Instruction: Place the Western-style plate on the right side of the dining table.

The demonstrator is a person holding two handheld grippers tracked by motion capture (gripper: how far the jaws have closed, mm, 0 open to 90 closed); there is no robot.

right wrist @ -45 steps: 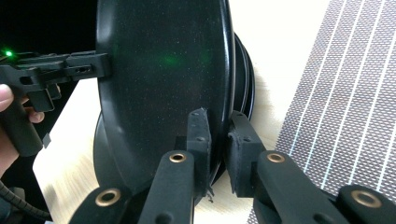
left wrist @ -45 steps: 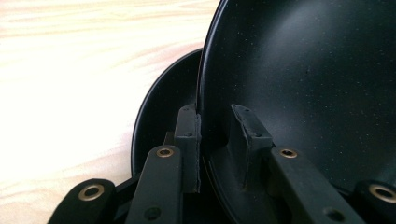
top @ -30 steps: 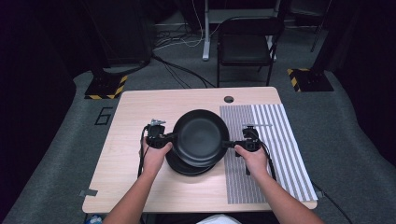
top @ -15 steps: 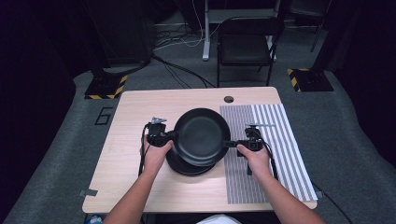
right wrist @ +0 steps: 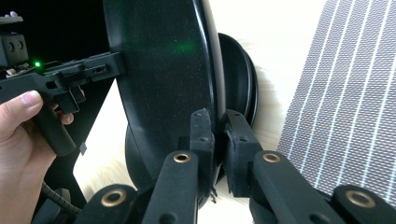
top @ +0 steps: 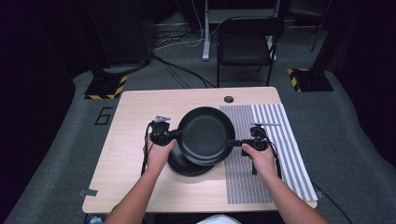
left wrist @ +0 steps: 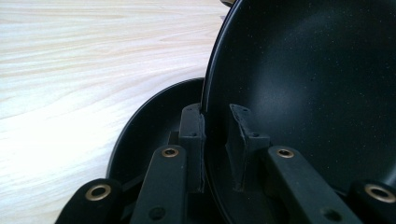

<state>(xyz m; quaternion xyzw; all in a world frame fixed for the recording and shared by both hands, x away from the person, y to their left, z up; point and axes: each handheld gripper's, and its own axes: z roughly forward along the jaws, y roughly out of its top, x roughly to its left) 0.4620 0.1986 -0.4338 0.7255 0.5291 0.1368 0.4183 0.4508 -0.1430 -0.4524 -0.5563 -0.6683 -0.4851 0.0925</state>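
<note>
Black plate — rim between both tools' jaws

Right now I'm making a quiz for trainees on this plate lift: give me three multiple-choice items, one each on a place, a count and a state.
1. Where is the striped mat?
A. right part of the table
B. left part
C. on the chair

2. How many black plates show?
A. one
B. two
C. four

3. How is the top plate held?
A. lying free
C. by one tongs
B. by both tongs at opposite rims

Key: 1 A, the mat covers the table's right side. 2 B, a lower plate sits under the lifted one. 3 B, left tongs and right tongs each clamp its rim.
</note>
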